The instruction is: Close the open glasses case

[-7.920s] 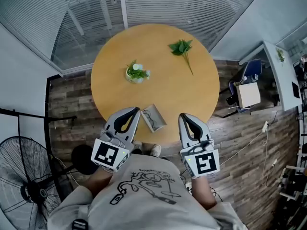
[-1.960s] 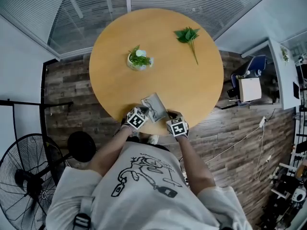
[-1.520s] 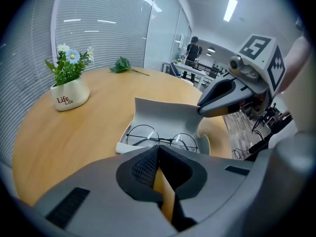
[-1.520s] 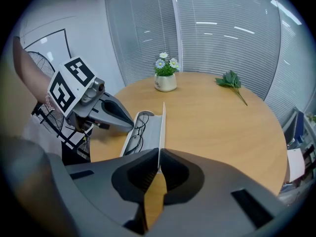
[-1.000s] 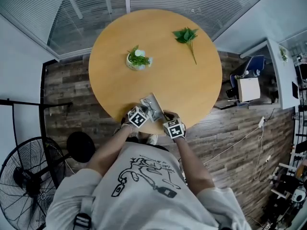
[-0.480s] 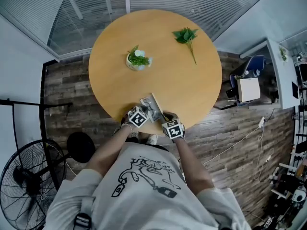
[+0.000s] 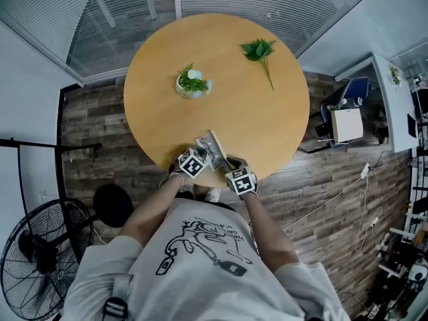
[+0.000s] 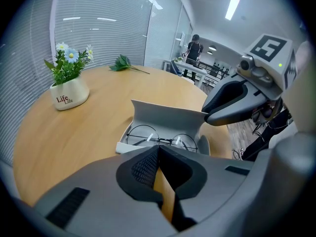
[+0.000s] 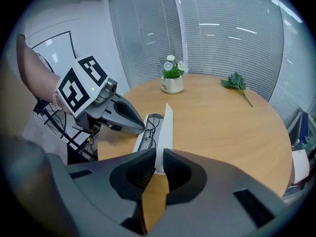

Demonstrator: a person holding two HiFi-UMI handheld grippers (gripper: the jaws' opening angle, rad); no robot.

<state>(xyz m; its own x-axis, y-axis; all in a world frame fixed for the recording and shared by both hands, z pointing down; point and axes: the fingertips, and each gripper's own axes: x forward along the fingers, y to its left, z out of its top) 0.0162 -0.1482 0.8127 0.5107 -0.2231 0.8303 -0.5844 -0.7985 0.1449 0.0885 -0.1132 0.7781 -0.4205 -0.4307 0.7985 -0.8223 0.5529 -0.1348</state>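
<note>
Grey case point(image 8: 167, 116), wire-rimmed glasses point(image 8: 158, 139) inside

Clearance, table point(image 7: 221, 92):
- Bare middle and far side: you have open passage.
- Flower pot point(image 7: 192, 84), far left; leafy sprig point(image 7: 261, 51), far right; both well apart from your grippers.
- Near edge, crowded: glasses case point(image 7: 212, 148) with raised lid point(image 9: 165, 132); left gripper point(image 8: 158, 149), jaws together, just beside it; right gripper point(image 9: 159, 154) clamped on the lid's edge.
</note>
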